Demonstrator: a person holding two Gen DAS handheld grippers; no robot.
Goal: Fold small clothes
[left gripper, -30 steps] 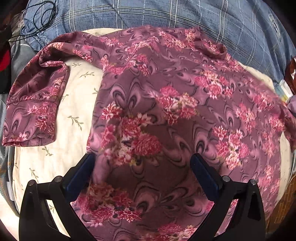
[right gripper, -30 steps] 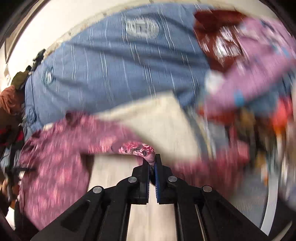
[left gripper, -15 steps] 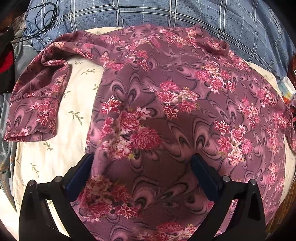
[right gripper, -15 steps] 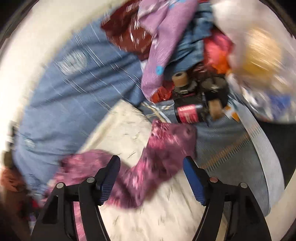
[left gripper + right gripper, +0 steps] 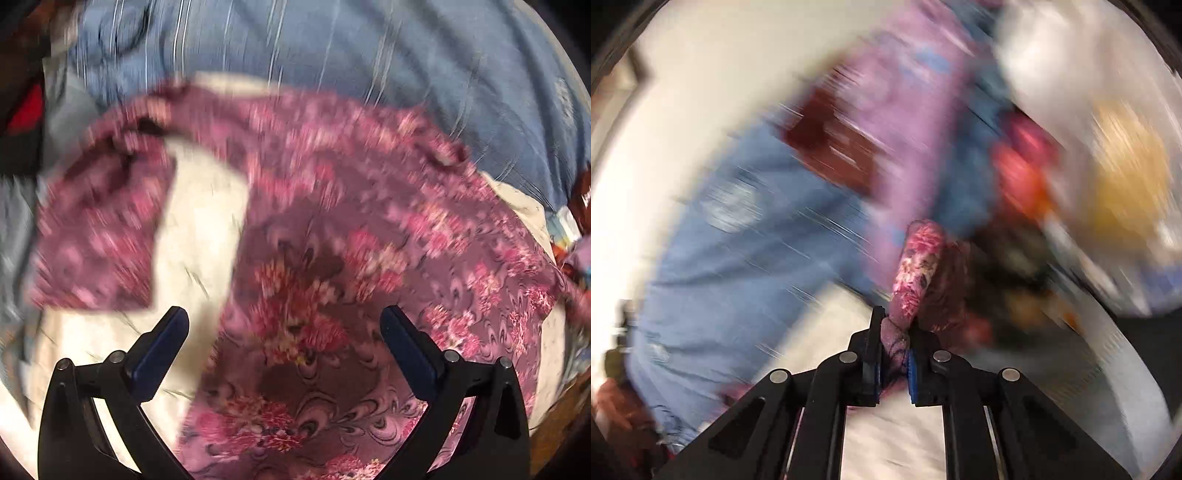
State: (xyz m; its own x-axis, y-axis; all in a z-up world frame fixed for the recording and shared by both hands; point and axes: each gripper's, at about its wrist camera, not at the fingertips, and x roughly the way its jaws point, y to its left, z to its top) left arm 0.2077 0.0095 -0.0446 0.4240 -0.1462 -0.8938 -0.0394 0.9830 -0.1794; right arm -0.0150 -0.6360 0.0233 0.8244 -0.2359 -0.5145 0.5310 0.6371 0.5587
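On cream sheet we see floral shirt spread flat. Our left gripper above it, jaws wide apart. Our right gripper pinching shirt's sleeve; view blurred.

A home bedroom: blue striped bedding, a cream pillow, heaped clothes.
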